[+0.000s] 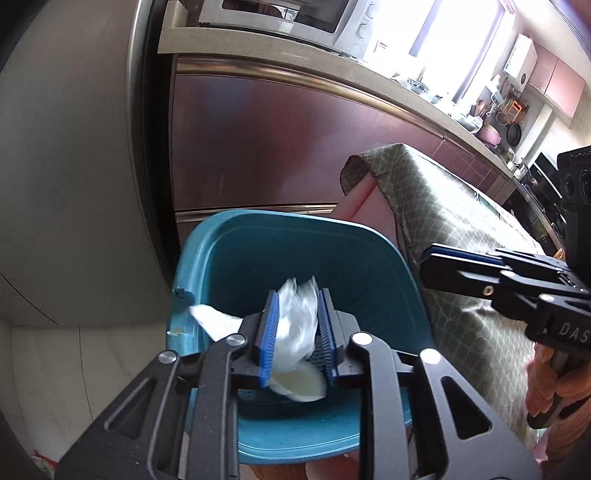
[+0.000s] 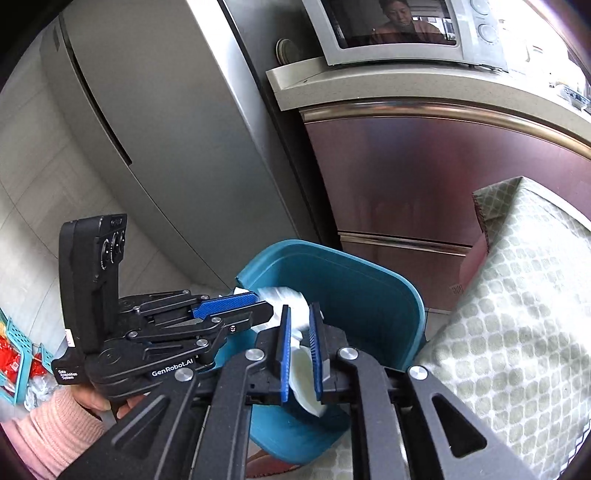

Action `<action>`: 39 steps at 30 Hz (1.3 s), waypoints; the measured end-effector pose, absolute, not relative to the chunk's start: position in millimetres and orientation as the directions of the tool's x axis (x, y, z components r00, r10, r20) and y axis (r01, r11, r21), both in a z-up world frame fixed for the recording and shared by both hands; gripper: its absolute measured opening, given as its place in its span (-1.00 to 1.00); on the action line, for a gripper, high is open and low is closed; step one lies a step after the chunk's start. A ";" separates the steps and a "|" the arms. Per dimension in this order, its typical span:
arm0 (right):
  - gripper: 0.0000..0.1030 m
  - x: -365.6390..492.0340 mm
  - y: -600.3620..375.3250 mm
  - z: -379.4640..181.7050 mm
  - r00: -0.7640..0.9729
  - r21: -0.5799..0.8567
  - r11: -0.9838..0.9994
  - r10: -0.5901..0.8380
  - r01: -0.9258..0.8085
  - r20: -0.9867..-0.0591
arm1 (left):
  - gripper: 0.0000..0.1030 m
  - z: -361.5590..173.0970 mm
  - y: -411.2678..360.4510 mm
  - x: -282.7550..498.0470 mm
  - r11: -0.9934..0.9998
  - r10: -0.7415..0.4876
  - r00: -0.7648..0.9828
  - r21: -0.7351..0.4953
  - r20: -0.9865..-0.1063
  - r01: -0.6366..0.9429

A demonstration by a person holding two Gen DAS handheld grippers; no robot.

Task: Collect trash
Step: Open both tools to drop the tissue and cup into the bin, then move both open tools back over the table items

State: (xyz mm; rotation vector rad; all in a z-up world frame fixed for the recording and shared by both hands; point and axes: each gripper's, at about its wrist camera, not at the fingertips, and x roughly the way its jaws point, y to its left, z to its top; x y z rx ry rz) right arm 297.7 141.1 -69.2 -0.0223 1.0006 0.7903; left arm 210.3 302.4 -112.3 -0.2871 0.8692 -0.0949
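Observation:
A teal trash bin (image 1: 373,258) (image 2: 369,280) stands on the floor beside the table. My left gripper (image 1: 297,299) hangs over the bin's mouth, shut on a crumpled white plastic wrapper (image 1: 299,325). A white paper scrap (image 1: 216,321) lies on the bin's left rim. My right gripper (image 2: 298,314) is over the near side of the bin; white trash (image 2: 303,384) shows between its blue pads (image 2: 284,354), and I cannot tell whether they pinch it. In the left wrist view the right gripper (image 1: 428,262) comes in from the right with jaws close together.
A table with a green patterned cloth (image 1: 443,206) (image 2: 517,314) stands right of the bin. A grey fridge (image 2: 177,129) and maroon cabinets (image 1: 277,140) with a microwave (image 2: 399,29) on top stand behind. A teal basket with red packets (image 2: 14,362) lies on the floor at left.

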 end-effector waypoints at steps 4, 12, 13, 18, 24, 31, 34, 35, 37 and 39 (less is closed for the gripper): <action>-0.75 291.5 125.8 -65.0 0.303 0.340 0.726 0.597 -0.597 -0.743 | -0.53 -110.4 299.1 207.8 0.958 -0.196 0.651 -0.284 -0.734 -0.031; -0.59 263.2 89.8 -43.7 0.351 0.335 0.714 0.627 -0.614 -0.695 | -0.43 -83.3 274.7 194.7 0.967 -0.202 0.702 -0.252 -0.682 0.034; -0.56 259.5 85.9 -40.0 0.358 0.333 0.713 0.631 -0.617 -0.688 | -0.39 -77.9 269.7 192.1 0.967 -0.210 0.712 -0.248 -0.670 0.051; -0.41 236.7 55.7 -21.4 0.411 0.316 0.716 0.643 -0.623 -0.646 | -0.20 -48.1 234.4 177.9 0.969 -0.238 0.755 -0.198 -0.611 0.145; -0.19 206.4 0.3 -3.2 0.511 0.278 0.761 0.614 -0.586 -0.602 | -0.02 -22.7 179.2 164.9 0.944 -0.329 0.763 -0.179 -0.557 0.277; -0.14 172.0 -88.4 3.7 0.645 0.257 0.864 0.496 -0.433 -0.581 | 0.01 -14.0 101.4 162.9 0.886 -0.452 0.698 -0.192 -0.555 0.421; -0.14 158.8 -124.3 6.4 0.698 0.239 0.905 0.424 -0.353 -0.577 | 0.01 -15.0 67.5 163.3 0.858 -0.498 0.662 -0.211 -0.560 0.467; -0.14 155.6 -136.5 7.2 0.712 0.236 0.915 0.403 -0.327 -0.576 | 0.01 -16.2 57.3 163.3 0.851 -0.509 0.652 -0.214 -0.562 0.479; -0.14 150.2 -163.4 9.4 0.743 0.223 0.936 0.351 -0.271 -0.570 | 0.01 -17.5 37.5 164.2 0.835 -0.531 0.631 -0.221 -0.566 0.504; -0.14 148.6 -188.1 13.0 0.771 0.213 0.953 0.299 -0.215 -0.562 | 0.01 -19.1 23.2 168.9 0.822 -0.548 0.609 -0.234 -0.573 0.519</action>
